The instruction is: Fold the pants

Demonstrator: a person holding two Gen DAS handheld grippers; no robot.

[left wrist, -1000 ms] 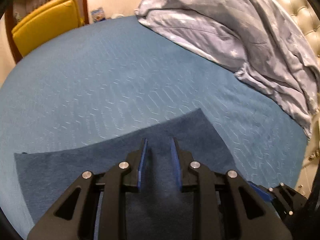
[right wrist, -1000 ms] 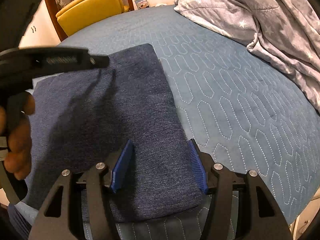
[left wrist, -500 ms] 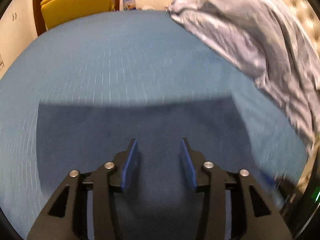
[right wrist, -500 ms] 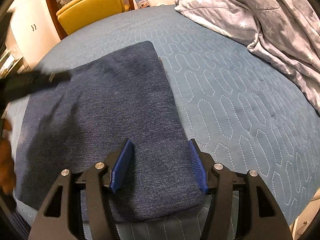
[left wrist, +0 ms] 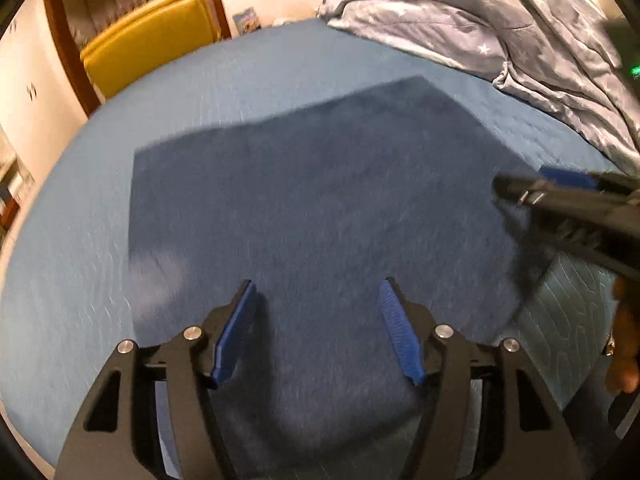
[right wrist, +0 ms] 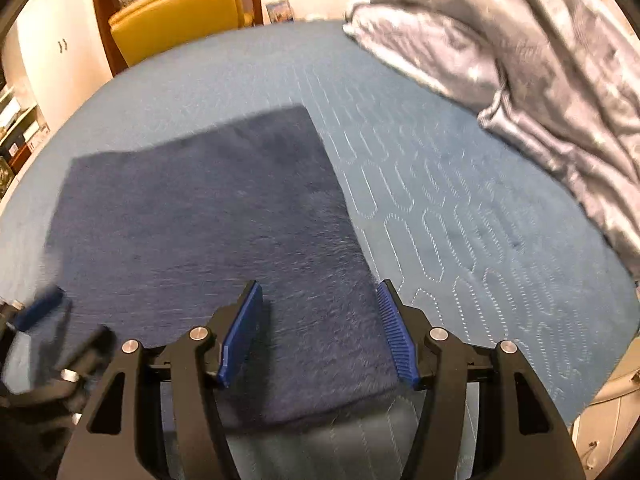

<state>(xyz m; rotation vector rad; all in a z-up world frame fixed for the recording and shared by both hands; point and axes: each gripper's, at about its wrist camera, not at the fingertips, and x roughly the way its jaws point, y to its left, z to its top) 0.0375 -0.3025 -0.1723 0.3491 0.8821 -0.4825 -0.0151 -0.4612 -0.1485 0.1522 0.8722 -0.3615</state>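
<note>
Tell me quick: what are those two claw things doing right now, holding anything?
Left gripper: jaws opening, holding nothing, over the folded dark blue denim pants.
Right gripper: open, empty, above the same pants.

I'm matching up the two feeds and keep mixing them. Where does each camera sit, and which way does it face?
Left wrist: on the left gripper, looking down along its opening jaws at the folded pants on the bed; nothing is between the pads; the right gripper and a hand show at the right edge.
Right wrist: on the right gripper, open, looking down at the pants' right edge; the left gripper blurs in at lower left.
Shared: pants, bed, yellow chair, grey duvet.
</note>
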